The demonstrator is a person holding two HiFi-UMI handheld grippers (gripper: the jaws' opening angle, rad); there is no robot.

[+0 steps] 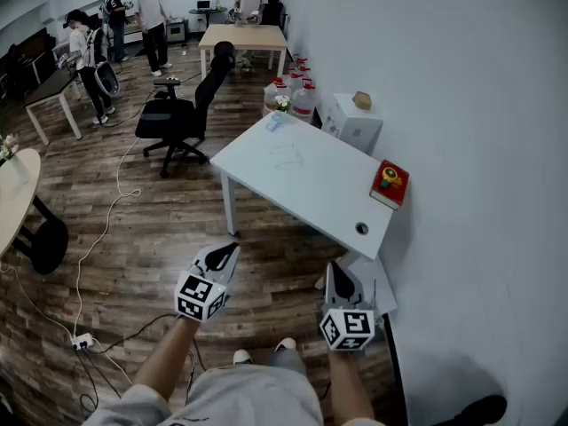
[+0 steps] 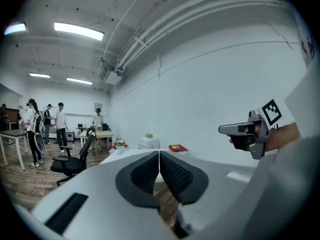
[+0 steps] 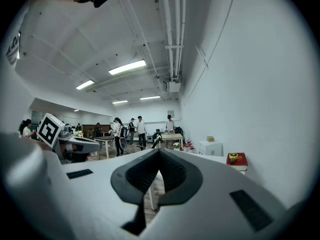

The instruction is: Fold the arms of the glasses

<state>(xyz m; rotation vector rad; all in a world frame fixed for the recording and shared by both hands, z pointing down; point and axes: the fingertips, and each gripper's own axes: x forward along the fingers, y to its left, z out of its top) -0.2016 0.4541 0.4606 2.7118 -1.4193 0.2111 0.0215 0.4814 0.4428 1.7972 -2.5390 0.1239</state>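
- Head view: my left gripper (image 1: 230, 250) and right gripper (image 1: 334, 272) hang short of the white table (image 1: 330, 204), jaws together and empty, ready for the approach.
- A faint outline mid-table, probably the glasses (image 1: 288, 156), lies well ahead, not yet touched.

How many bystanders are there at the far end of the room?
4: backpack wearer at far left, person in dark and person in white next along, fourth person behind the wooden table. More may be hidden.

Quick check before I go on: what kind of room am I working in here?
Probably an open-plan office or lab workspace: a white table by the wall, a black office chair on wood-look flooring, fluorescent strip lights overhead, and people standing near more tables at the far end.
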